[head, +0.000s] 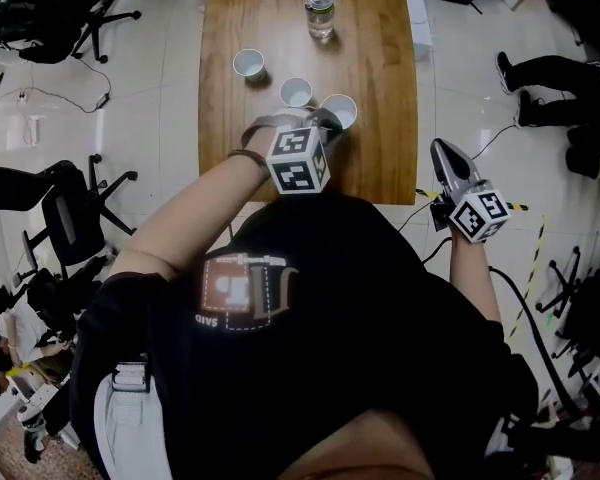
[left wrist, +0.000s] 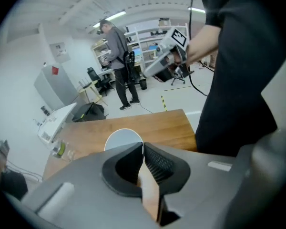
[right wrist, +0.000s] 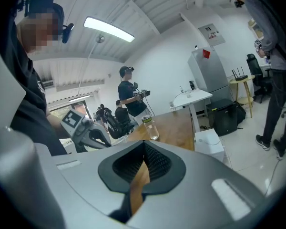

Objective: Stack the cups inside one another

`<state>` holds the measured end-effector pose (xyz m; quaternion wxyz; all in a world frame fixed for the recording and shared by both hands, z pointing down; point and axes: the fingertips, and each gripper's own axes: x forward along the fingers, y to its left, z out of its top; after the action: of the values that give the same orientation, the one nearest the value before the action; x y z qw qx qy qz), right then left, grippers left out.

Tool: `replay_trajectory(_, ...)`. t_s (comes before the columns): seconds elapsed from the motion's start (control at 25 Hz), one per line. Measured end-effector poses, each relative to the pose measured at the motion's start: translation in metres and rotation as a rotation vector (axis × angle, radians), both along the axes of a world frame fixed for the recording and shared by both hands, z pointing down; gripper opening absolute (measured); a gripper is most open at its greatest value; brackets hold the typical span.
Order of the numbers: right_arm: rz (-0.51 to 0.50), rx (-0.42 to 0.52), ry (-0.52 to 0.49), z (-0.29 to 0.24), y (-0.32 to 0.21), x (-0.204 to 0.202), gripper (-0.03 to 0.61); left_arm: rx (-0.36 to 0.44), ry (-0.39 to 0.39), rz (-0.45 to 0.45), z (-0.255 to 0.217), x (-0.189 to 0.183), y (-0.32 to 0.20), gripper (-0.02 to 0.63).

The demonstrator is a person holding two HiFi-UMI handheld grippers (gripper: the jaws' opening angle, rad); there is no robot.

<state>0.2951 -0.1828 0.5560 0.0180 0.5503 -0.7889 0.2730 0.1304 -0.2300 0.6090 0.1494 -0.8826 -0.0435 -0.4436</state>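
Left jaws tight on empty cup (left wrist: 121, 138)

The wooden table (head: 380, 118) bears three white cups (head: 296, 92) and a glass jar (head: 319, 13).

Three white cups stand upright, mouths open, in a slanting row on the wooden worktop (head: 370, 158). The farthest cup (head: 248, 63) stands apart, the middle cup (head: 296, 92) sits just beside the nearest cup (head: 339, 111) — none nested.
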Motion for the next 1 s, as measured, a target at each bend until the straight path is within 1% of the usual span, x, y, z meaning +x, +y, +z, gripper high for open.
replay_trajectory(0.08,-0.02,0.013,-0.002,-0.001,-0.01,-0.009,0.015,0.007,0.023,-0.096,-0.024,-0.02,-0.028,0.012)
replay_trajectory(0.16,-0.037,0.027,-0.003,-0.005,-0.017,-0.018,0.015,0.016,0.019,-0.179,-0.038,-0.043,-0.054,0.012)
replay_trajectory(0.24,-0.049,0.035,-0.001,-0.011,-0.022,-0.027,0.015,0.024,-0.001,-0.226,-0.043,-0.063,-0.074,0.012)
replay_trajectory(0.32,-0.055,0.037,0.001,-0.014,-0.024,-0.033,0.015,0.023,-0.022,-0.249,-0.041,-0.074,-0.087,0.012)
replay_trajectory(0.4,-0.057,0.035,0.007,-0.016,-0.025,-0.035,0.015,0.024,-0.04,-0.255,-0.035,-0.078,-0.095,0.012)
replay_trajectory(0.52,-0.048,0.029,0.017,-0.017,-0.022,-0.032,0.015,0.033,-0.077,-0.238,-0.022,-0.077,-0.097,0.012)
replay_trajectory(0.72,-0.021,0.02,0.02,-0.017,-0.015,-0.022,0.014,0.065,-0.18,-0.194,0.012,-0.074,-0.097,0.016)
replay_trajectory(0.8,-0.017,0.018,0.019,-0.017,-0.014,-0.018,0.015,0.076,-0.2,-0.184,0.023,-0.072,-0.095,0.098)
replay_trajectory(0.84,-0.019,0.019,0.018,-0.017,-0.014,-0.018,0.015,0.08,-0.188,-0.191,0.02,-0.07,-0.094,0.12)
replay_trajectory(0.88,-0.023,0.021,0.018,-0.017,-0.014,-0.018,0.014,0.082,-0.155,-0.208,0.012,-0.069,-0.094,0.127)
replay_trajectory(1.0,-0.052,0.032,0.016,-0.02,-0.022,-0.025,0.015,0.062,-0.009,-0.308,-0.029,-0.076,-0.099,0.127)
